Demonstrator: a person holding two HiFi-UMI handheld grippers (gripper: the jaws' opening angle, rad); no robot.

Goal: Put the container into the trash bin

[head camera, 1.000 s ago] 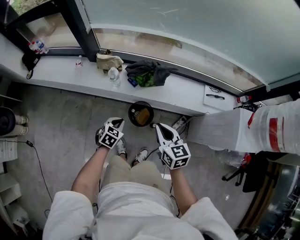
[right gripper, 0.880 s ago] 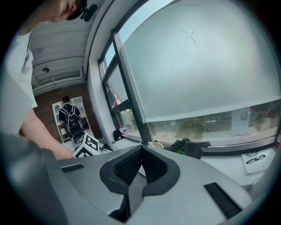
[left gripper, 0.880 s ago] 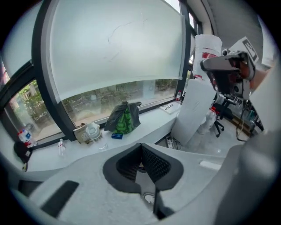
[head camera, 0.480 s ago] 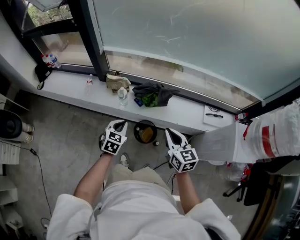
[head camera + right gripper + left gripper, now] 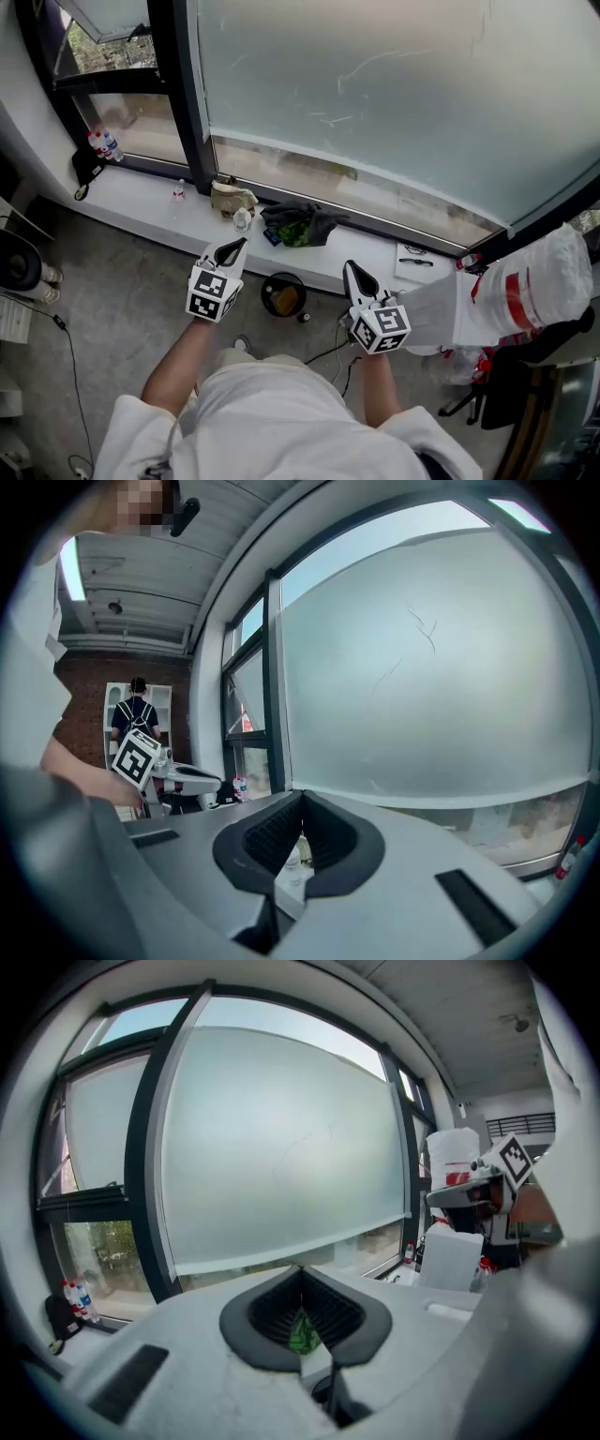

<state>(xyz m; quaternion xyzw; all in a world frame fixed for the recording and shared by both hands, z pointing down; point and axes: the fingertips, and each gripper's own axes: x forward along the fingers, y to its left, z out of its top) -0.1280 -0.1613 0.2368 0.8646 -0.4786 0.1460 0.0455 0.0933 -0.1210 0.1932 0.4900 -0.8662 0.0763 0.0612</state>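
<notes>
Both grippers are up at waist height, level and pointing at the frosted window. The left gripper (image 5: 233,247) has its jaws pressed together with nothing between them. In the left gripper view (image 5: 302,1283) only a sliver of the green cloth (image 5: 294,232) on the sill shows through the gap under the pads. It's the same on the other side. The right gripper (image 5: 355,276) has its jaws together and empty in its own view (image 5: 300,803), with a clear bottle (image 5: 243,220) far off behind the gap.

So where's the container? Look down, well below the jaws and between the two grippers. The round black trash bin (image 5: 264,292) stands on the floor against the sill's foot. Something yellow-brown (image 5: 286,300) lies inside it, and I take that for the container, though it's too small from up here to be sure.

On that reading the drop is made and the task is at its close, with neither gripper carrying anything. What's next asks very little, just a look straight down to confirm the container sits fully inside the rim. If it's hanging on the edge, one gripper would have to go down past the sill, open its jaws and nudge it in.
</notes>
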